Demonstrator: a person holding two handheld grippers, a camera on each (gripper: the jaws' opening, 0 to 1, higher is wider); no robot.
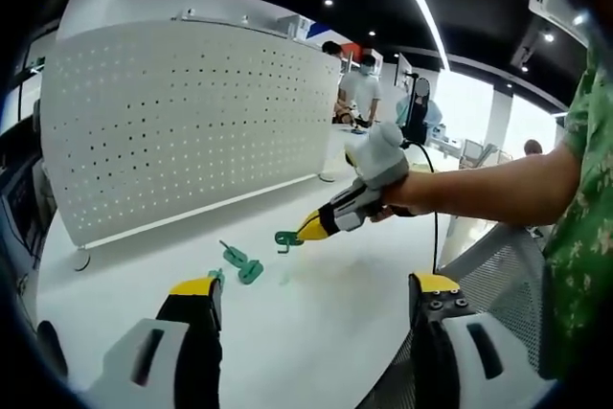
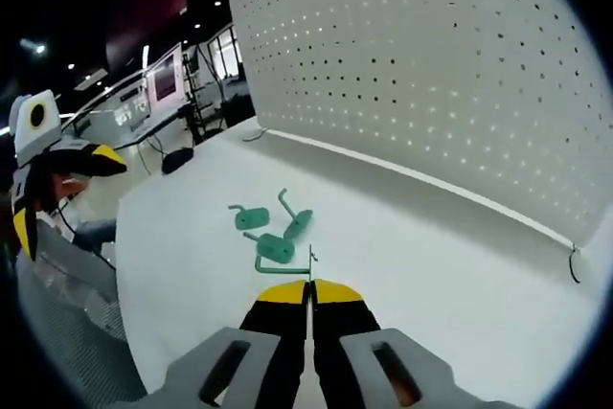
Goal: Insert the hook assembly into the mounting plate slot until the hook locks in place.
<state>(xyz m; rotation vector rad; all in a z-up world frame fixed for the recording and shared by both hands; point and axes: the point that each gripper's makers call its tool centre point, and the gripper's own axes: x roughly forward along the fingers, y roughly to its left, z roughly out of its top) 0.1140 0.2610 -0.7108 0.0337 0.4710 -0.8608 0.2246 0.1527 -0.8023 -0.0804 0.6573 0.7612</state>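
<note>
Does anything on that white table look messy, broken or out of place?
Nothing looks broken or spilled. A few small green plastic hooks lie loose at mixed angles on the white table, before the upright white perforated panel. The right gripper holds another green hook above the table.

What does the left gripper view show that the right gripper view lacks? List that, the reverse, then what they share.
Left gripper view: people standing past the pegboard, and a green sleeve. Right gripper view: monitors at far desks. Both: the pegboard, loose hooks on the table, the open left gripper, and the right gripper shut on a hook.
</note>
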